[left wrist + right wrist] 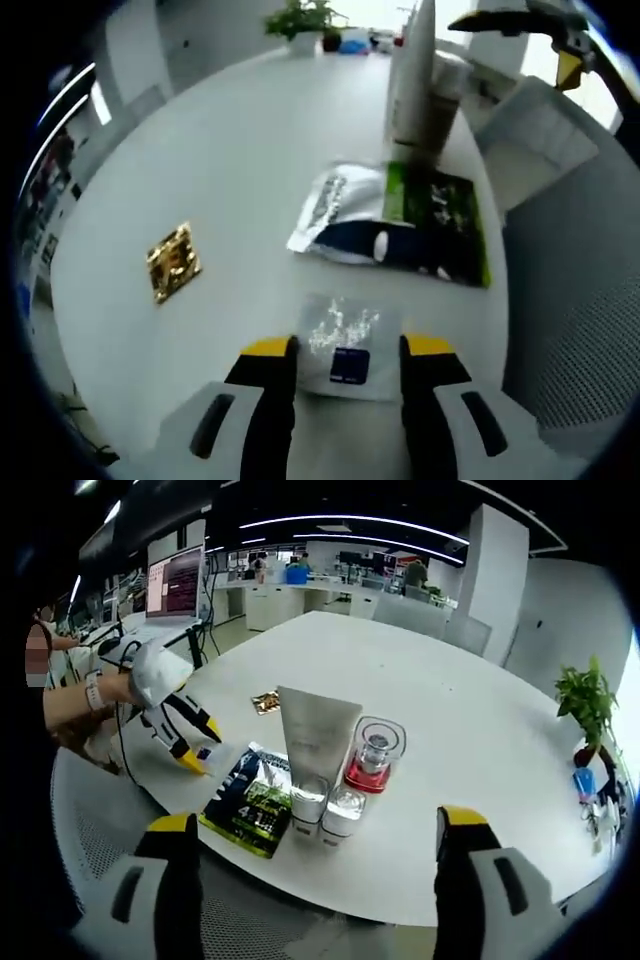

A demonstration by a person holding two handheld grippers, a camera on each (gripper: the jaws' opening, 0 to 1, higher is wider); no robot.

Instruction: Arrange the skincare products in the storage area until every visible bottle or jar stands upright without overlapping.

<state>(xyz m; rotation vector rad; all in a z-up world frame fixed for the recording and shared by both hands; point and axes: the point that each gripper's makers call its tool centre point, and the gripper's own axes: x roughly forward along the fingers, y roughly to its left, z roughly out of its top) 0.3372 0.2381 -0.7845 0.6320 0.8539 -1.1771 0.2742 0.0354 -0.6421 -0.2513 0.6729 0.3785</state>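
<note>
A small silver sachet (pixel 345 345) with a blue label lies flat on the white table (pixel 240 150), between the jaws of my open left gripper (pixel 348 346). Beyond it lie a white and navy pouch (pixel 340 215) and a green and black pouch (pixel 440 225), overlapping. A tall silver tube (pixel 318 745) stands on its cap beside a clear jar (pixel 373 755) with a red base and a small clear bottle (pixel 343 813). My right gripper (pixel 315 822) is open, well back from that group. The left gripper (pixel 190 738) shows at the table's left edge over the sachet (pixel 205 752).
A gold sachet (pixel 175 262) lies alone to the left, also seen as the gold sachet (pixel 265 702). A potted plant (pixel 585 705) and small items stand at the far edge. Mesh chairs (pixel 580 320) border the table. A person's hand (pixel 105 692) holds the left gripper.
</note>
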